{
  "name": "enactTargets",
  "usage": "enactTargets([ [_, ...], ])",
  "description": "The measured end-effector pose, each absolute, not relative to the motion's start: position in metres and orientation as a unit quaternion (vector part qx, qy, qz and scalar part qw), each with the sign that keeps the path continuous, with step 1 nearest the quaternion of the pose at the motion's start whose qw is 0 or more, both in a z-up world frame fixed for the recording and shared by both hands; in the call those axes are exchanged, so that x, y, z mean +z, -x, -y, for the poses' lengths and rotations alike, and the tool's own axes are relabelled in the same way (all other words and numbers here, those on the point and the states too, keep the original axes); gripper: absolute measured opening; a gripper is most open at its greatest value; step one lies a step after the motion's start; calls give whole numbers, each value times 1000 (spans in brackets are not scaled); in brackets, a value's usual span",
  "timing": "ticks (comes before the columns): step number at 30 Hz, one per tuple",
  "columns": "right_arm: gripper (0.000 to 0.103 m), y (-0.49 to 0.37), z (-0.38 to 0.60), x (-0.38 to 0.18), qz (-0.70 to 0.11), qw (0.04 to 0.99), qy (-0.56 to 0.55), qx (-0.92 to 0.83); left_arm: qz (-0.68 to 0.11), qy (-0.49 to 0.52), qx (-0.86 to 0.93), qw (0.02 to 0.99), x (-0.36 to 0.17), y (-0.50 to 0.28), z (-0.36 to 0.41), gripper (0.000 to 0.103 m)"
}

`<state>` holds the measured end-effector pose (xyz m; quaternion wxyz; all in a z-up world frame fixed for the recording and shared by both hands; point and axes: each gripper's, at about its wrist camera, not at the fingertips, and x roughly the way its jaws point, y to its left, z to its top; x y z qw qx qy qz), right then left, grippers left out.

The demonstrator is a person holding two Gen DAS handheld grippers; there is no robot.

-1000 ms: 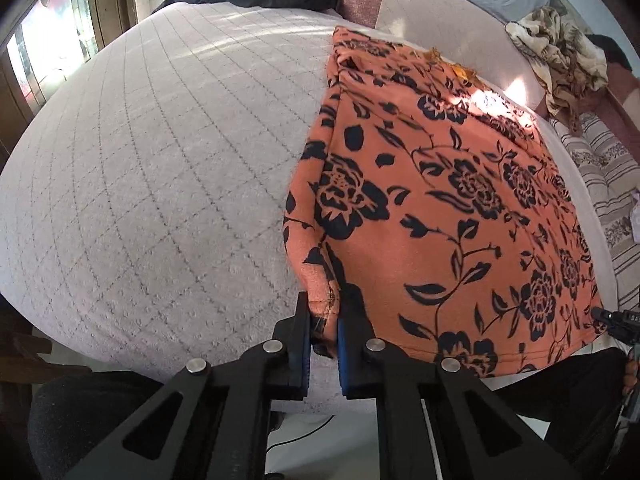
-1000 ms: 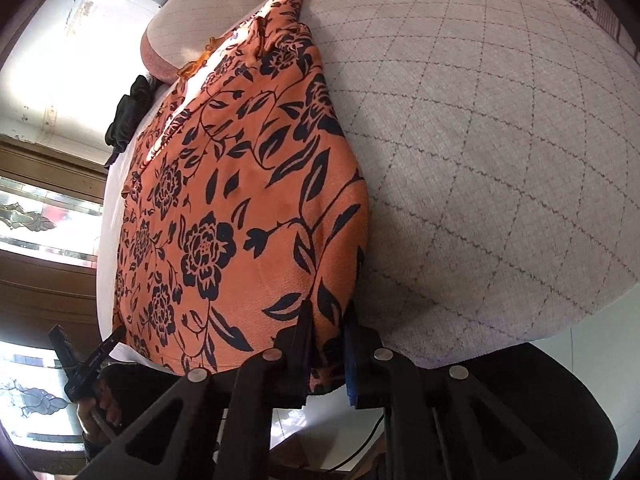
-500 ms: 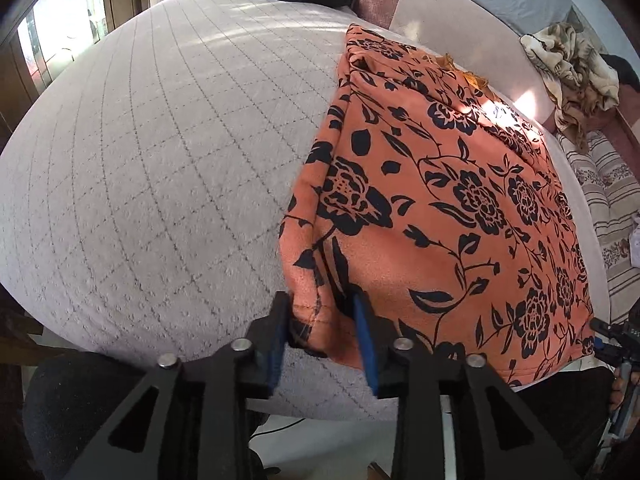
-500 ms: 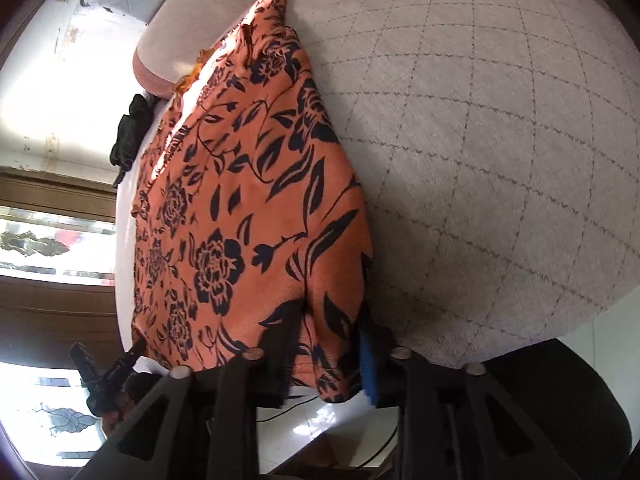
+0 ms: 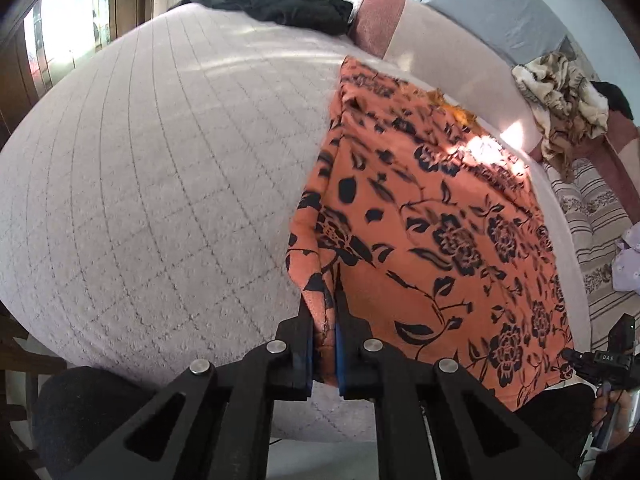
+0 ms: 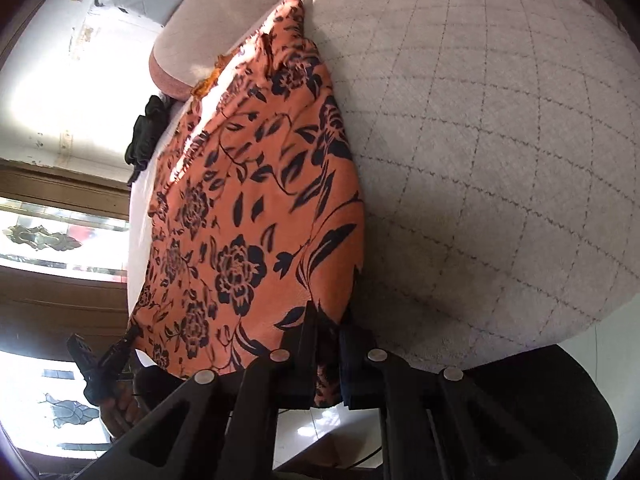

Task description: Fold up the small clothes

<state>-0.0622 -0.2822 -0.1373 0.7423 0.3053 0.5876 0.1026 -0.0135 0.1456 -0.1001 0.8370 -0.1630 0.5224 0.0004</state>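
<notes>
Two near corners of the orange floral garment are pinched, one in each pair of tongs: the left tongs closed on the left hem corner, the right tongs closed on the right (fabric fills both gaps). From there the garment runs lengthwise away across the quilted bed towards the pillow, its far end probably a rumpled neckline; a dark garment lies beyond.
</notes>
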Motion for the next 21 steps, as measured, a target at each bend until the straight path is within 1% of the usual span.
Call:
enactTargets([
  [2, 14, 60, 283, -150, -602, 727, -320, 87, -540, 183, 13, 822, -114, 13, -150, 10],
  [3, 19, 60, 283, -148, -600, 728, -320, 88, -534, 193, 14, 823, -113, 15, -152, 12],
  [4, 27, 60, 282, -145, -599, 729, -319, 92, -529, 197, 13, 825, -111, 16, -153, 12],
  [5, 56, 60, 281, -142, -596, 730, -320, 98, -526, 194, 16, 828, -110, 15, -152, 17],
  [6, 79, 60, 281, -141, -591, 731, -323, 106, -526, 187, 18, 830, -111, 14, -151, 22],
  [8, 79, 58, 278, -143, -595, 731, -315, 109, -530, 168, 18, 831, -115, 9, -146, 24],
  [9, 75, 57, 277, -144, -597, 732, -310, 109, -529, 154, 20, 834, -113, 8, -142, 21],
  [10, 67, 56, 276, -144, -599, 735, -301, 102, -526, 136, 14, 839, -110, 7, -137, 10],
  [11, 37, 55, 276, -142, -602, 737, -291, 96, -521, 130, 2, 844, -107, 6, -134, 7],
  [12, 7, 55, 277, -143, -602, 733, -299, 106, -510, 131, -1, 850, -101, 6, -133, 7],
  [13, 7, 55, 278, -141, -598, 730, -311, 115, -500, 130, -8, 856, -93, 5, -132, 7],
  [15, 7, 52, 273, -125, -589, 743, -293, 122, -482, 135, -22, 866, -75, -1, -131, 7],
  [18, 7, 35, 277, -99, -549, 757, -322, 148, -450, 160, -49, 877, -48, -15, -136, 7],
  [21, 7, 10, 280, -85, -518, 767, -339, 166, -443, 159, -49, 881, -42, -34, -138, 7],
])
